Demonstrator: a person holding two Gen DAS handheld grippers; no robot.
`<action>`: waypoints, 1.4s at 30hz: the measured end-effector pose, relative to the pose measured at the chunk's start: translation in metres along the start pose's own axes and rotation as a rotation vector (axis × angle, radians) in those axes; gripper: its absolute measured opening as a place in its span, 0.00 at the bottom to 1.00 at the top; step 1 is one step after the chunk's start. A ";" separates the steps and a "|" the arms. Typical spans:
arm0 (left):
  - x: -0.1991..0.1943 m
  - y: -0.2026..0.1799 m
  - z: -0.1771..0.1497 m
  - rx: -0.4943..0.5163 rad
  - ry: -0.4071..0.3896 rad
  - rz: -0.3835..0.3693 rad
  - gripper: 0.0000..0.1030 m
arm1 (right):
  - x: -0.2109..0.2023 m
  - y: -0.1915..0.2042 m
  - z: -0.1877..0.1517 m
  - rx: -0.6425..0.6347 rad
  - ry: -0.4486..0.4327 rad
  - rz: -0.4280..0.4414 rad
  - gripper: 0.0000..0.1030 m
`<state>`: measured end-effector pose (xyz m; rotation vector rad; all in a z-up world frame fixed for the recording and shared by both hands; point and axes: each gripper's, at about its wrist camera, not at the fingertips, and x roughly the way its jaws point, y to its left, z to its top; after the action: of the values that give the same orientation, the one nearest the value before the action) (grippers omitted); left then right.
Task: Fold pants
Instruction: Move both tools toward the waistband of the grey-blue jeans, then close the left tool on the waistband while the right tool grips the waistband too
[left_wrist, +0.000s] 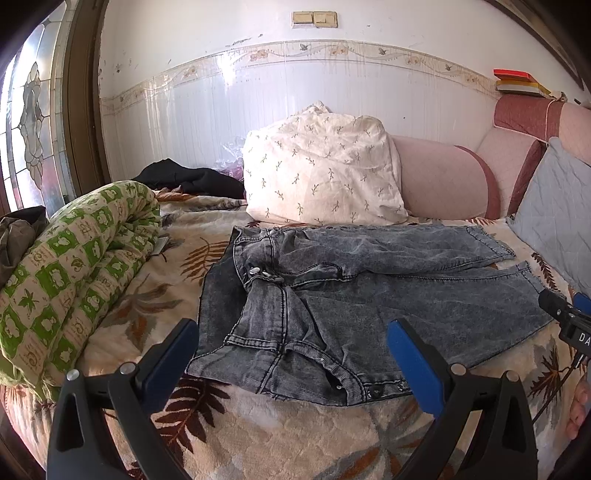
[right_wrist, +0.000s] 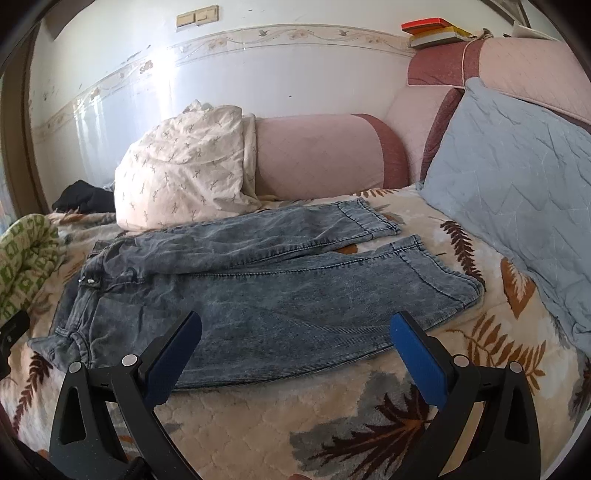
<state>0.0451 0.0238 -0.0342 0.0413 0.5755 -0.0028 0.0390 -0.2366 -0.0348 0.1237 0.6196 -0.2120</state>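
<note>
Your left gripper (left_wrist: 291, 354) hangs with its blue pads spread wide and nothing between them, just short of the near edge of the jeans (left_wrist: 369, 295); your right gripper (right_wrist: 295, 350) is likewise spread and empty, poised over the near leg. Working down in size: the bed (right_wrist: 258, 417), under its leaf-print cover, carries everything, and the jeans lie flat across its middle, unfolded, with no fold started. Their long axis runs side to side across both views, crosswise to the line of your fingers. The waistband (left_wrist: 295, 376) sits at your left end, crumpled and partly turned back on itself, directly ahead of the left gripper; the cuffs (right_wrist: 443, 269) sit at your right end, slightly splayed apart, up and to the right of the right gripper. So the left hand is the nearer one for the waist, the right for the hems. A first fold would likely bring the near leg over the far one, and the bunched waistband may want smoothing first. Behind the jeans, touching or nearly touching the far leg, rests a white pillow (left_wrist: 317, 166); a green quilt (left_wrist: 70, 266) is rolled up to the left, and a grey cushion (right_wrist: 517, 184) leans at the right, near the cuffs.
</note>
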 end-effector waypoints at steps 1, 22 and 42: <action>0.001 0.000 0.001 0.002 0.004 0.001 1.00 | 0.000 0.000 0.000 0.002 0.005 0.001 1.00; 0.099 0.043 0.054 -0.063 0.100 0.173 1.00 | 0.029 -0.065 0.032 0.114 0.063 0.002 1.00; 0.260 0.091 0.146 -0.009 0.320 0.175 1.00 | 0.258 -0.139 0.191 0.180 0.337 0.103 0.95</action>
<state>0.3440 0.1110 -0.0504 0.0841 0.8899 0.1796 0.3188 -0.4471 -0.0396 0.3693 0.9263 -0.1480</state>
